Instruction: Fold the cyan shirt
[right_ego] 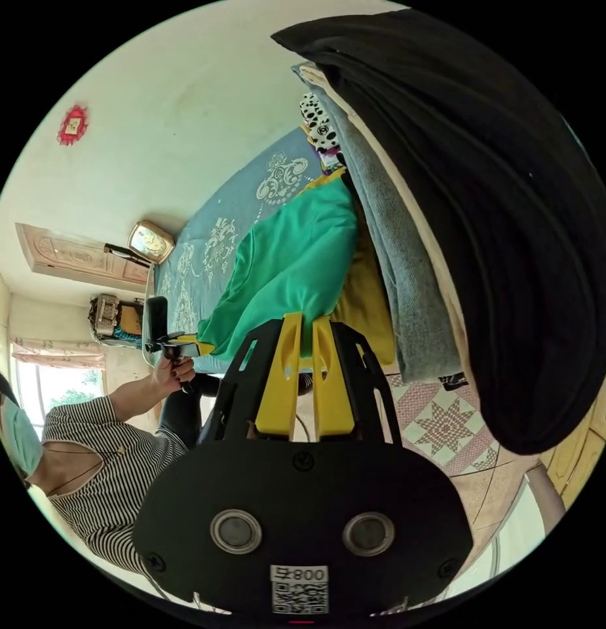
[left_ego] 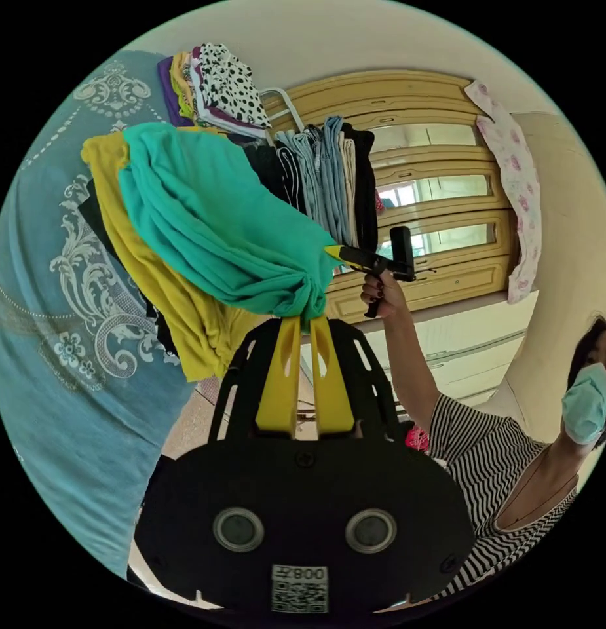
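Cyan shirt [left_ego: 211, 216] hanging on the rack over the yellow garment [left_ego: 165, 282], being pinched at two corners by left gripper [left_ego: 306, 321] and right gripper [right_ego: 306, 324], both pressed together on it; probably best lifting evenly, keeping the yellow garment undisturbed.

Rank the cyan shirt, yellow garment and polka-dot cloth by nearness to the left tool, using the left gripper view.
1. Cyan shirt, clamped in the left tool.
2. Yellow garment, under the shirt.
3. Polka-dot cloth, atop the far stack.
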